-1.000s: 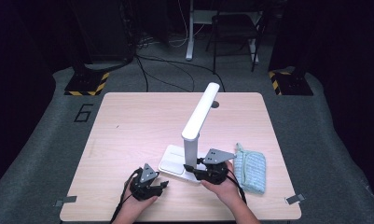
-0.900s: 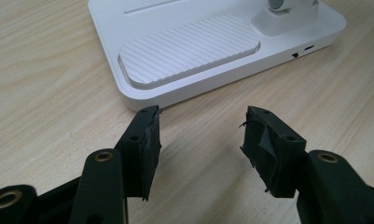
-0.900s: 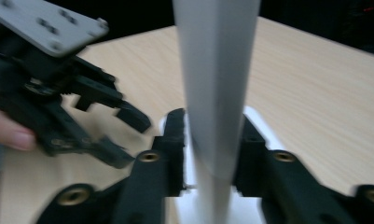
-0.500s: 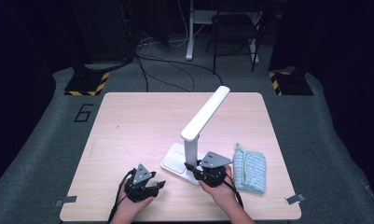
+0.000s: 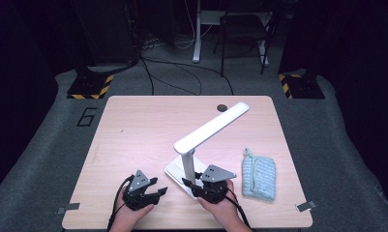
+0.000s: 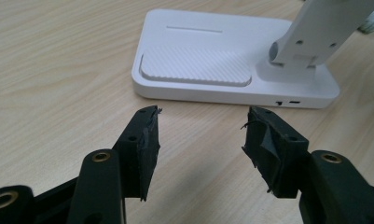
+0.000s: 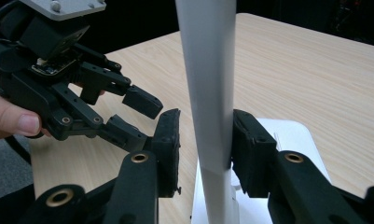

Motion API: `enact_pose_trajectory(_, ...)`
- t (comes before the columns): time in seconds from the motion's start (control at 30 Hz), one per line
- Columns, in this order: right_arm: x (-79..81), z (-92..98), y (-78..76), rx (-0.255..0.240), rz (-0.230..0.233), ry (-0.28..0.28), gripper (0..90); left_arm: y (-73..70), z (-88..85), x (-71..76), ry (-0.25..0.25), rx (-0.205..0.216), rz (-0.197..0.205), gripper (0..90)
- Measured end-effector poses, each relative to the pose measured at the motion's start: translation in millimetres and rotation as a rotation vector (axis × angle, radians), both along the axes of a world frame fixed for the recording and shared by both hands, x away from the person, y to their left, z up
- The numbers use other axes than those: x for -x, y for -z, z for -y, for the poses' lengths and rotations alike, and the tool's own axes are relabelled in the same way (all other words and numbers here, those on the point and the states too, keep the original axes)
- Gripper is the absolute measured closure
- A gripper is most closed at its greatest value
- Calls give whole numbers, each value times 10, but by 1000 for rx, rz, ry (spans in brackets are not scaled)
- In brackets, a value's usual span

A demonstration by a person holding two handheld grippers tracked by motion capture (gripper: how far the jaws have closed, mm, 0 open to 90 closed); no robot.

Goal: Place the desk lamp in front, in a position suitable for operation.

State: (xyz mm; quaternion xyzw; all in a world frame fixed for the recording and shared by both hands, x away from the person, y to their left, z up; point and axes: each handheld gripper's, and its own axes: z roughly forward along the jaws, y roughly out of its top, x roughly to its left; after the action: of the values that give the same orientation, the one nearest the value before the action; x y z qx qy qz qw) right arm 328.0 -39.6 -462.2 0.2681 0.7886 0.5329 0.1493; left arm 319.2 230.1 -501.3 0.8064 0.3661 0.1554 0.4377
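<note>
1. Lamp point(image 5: 201, 145) sits near the front middle of the table point(image 5: 133, 125): flat white base, upright post, and a long head tilted up and away to the right in the high view.
2. Right gripper point(image 5: 194, 185) is down at the post just above the base. In the right gripper view the post point(image 7: 211, 93) runs straight up between the jaws. One pad looks like it's touching the post, the other has a small gap, so it's a loose straddle and not a real clamp. Those jaws have just been opening a bit.
3. Left gripper point(image 6: 198, 135) is hovering over bare wood just short of the base point(image 6: 212, 70), jaws about halfway apart with nothing in them.
4. Off to the right of the lamp there's a light blue knitted pouch point(image 5: 259, 173) lying flat, nobody touching it.
</note>
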Motion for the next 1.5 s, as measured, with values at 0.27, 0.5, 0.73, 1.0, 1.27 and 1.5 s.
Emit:
enact_pose_trajectory(0.27, 38, -23, -26, -48, -26, -38, 566, -13, 13, 12, -8, 10, -9, 436)
enact_pose_trajectory(0.5, 87, 140, -117, 11, -28, -46, 520, -156, 113, 66, 27, 52, -8, 391)
enact_pose_trajectory(0.73, 222, 608, -90, 13, -8, -16, 506, -403, 403, 96, 105, 88, 19, 340)
enact_pose_trajectory(1.0, 92, 942, 41, -43, -47, 87, 502, -514, 704, 1, 135, 74, 35, 333)
enact_pose_trajectory(1.27, 58, 976, 140, -30, -69, 125, 502, -522, 811, -82, 160, 92, 25, 446)
enact_pose_trajectory(1.5, 56, 1003, 171, -35, -79, 154, 503, -526, 791, -39, 163, 73, 67, 503)
